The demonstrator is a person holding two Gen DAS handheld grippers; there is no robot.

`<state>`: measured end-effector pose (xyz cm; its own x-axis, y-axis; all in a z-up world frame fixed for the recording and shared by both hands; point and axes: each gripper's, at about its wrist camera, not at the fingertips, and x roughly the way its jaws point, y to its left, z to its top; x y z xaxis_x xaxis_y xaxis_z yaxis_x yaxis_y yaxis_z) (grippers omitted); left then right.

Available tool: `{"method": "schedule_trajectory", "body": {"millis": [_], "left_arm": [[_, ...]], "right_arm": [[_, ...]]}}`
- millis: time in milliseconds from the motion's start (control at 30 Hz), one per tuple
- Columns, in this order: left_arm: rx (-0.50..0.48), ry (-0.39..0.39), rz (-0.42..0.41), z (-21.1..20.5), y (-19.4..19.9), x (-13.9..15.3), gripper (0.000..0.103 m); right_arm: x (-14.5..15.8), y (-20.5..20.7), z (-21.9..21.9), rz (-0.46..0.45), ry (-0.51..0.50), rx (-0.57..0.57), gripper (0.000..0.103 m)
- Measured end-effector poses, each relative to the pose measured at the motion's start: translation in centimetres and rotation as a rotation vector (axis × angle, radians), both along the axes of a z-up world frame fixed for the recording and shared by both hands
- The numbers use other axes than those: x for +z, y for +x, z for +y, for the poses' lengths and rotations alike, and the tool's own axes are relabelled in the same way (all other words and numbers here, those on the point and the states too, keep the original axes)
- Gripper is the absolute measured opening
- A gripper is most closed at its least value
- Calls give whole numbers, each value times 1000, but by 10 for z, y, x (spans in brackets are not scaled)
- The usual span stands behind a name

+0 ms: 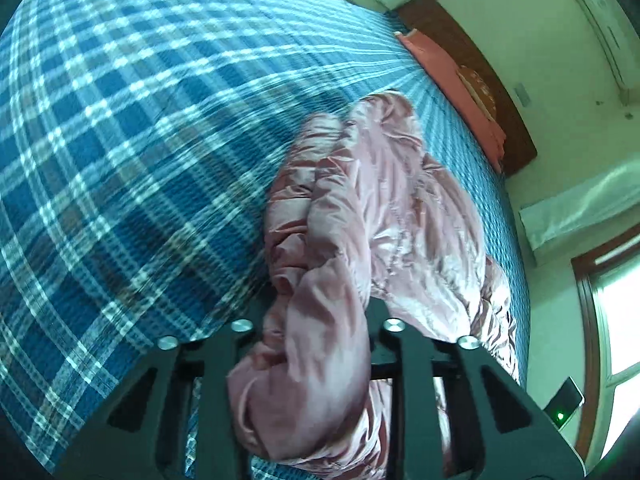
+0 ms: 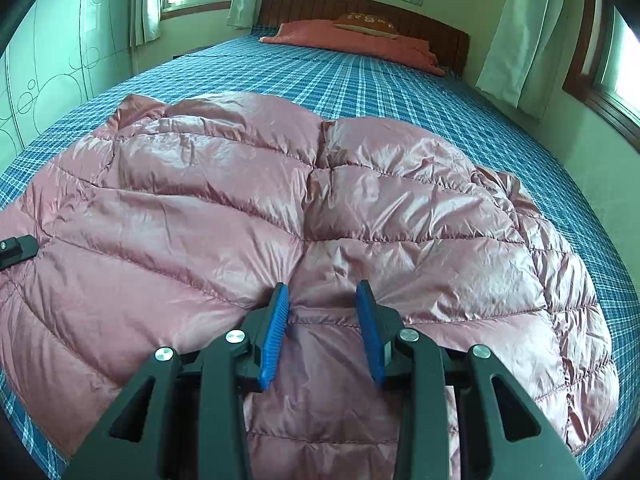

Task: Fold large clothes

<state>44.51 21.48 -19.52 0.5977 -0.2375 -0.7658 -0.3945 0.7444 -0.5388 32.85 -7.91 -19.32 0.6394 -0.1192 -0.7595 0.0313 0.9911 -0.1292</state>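
Lying spread across a bed with a blue plaid sheet (image 2: pixel 360 76), a large pink quilted down jacket (image 2: pixel 248 208) covers most of the near half of the mattress in the right wrist view. The right claw (image 2: pixel 323 300) sits low over the jacket's near edge with its blue pads (image 2: pixel 276 332) spread apart, a ridge of the shiny fabric rising between them but not pinched. At the far left edge of that view a small black part (image 2: pixel 16 250) rests on the jacket. The left claw (image 1: pixel 316 344) has a thick bunched fold of the same jacket (image 1: pixel 360 208) gathered between its black fingers; its pads are buried in the fabric, so it appears to be clamped on the cloth, with the garment hanging crumpled away from it over the sheet (image 1: pixel 120 128). At the head of the bed lie a red blanket (image 2: pixel 360 42) and a brown pillow (image 2: pixel 366 22) against a dark wooden headboard (image 2: pixel 320 6).
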Motion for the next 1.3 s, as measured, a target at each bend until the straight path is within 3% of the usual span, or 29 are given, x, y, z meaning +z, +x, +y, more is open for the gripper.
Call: {"method": "schedule_trajectory", "body": {"millis": [400,733,1000,1300], "left_arm": [[-149,262,-210,-60,-13,82,17],[-334,354,-341,-148,-5,132,17],[-505,413,-372,-243,0,130,17],[-697,478,-260,-349,3,70,17]], "right_arm": [[4,3,0,20,3,-6,36],[45,-24,-57,-39,5,-52,36],[51,-57,-139,-33,-41,-167,36],[39,-88,-214,6,-55,-279,36]]}}
